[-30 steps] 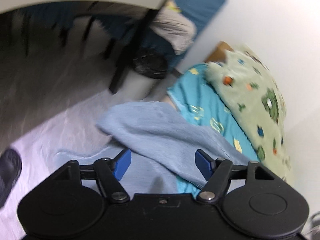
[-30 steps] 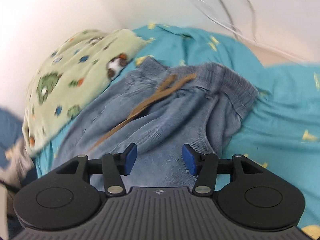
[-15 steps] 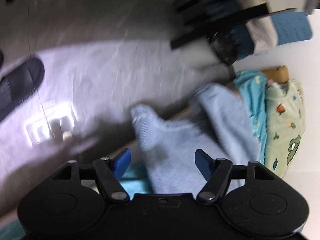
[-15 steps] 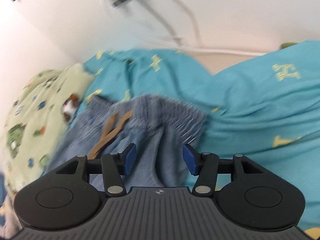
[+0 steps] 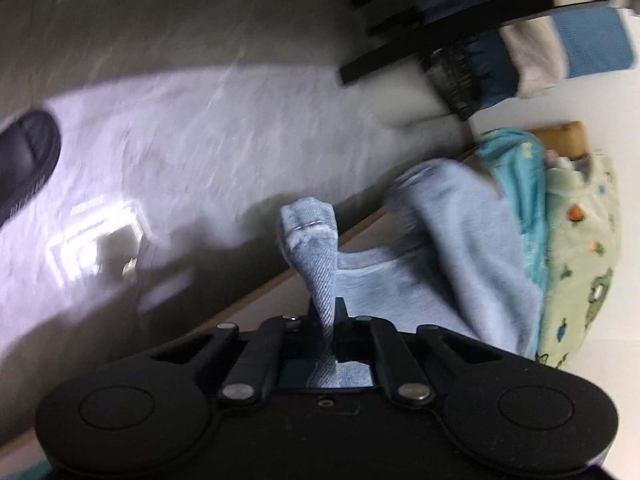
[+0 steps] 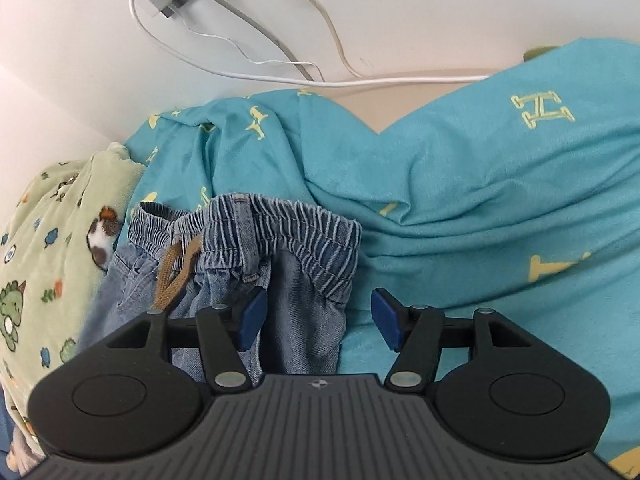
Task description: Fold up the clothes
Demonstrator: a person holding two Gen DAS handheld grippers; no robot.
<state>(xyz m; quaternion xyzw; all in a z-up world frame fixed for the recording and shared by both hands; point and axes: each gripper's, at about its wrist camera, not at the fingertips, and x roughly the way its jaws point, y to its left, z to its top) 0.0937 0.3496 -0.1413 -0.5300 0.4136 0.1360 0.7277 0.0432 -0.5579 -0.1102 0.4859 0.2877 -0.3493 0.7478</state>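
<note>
Denim jeans (image 6: 296, 280) are lying on our teal bedsheet (image 6: 480, 200), the hem end hanging past the bed's edge. We are pinching that hem (image 5: 310, 232) in our left gripper (image 5: 325, 320), while our right gripper (image 6: 318, 316) is opening its jaws further around the elastic waistband (image 6: 304, 224), untouched.

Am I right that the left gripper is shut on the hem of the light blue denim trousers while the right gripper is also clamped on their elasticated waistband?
Not quite: the right wrist view shows the right gripper open, its pads not pressing the elasticated waistband. The left gripper is indeed shut on the light blue denim trousers.
</note>
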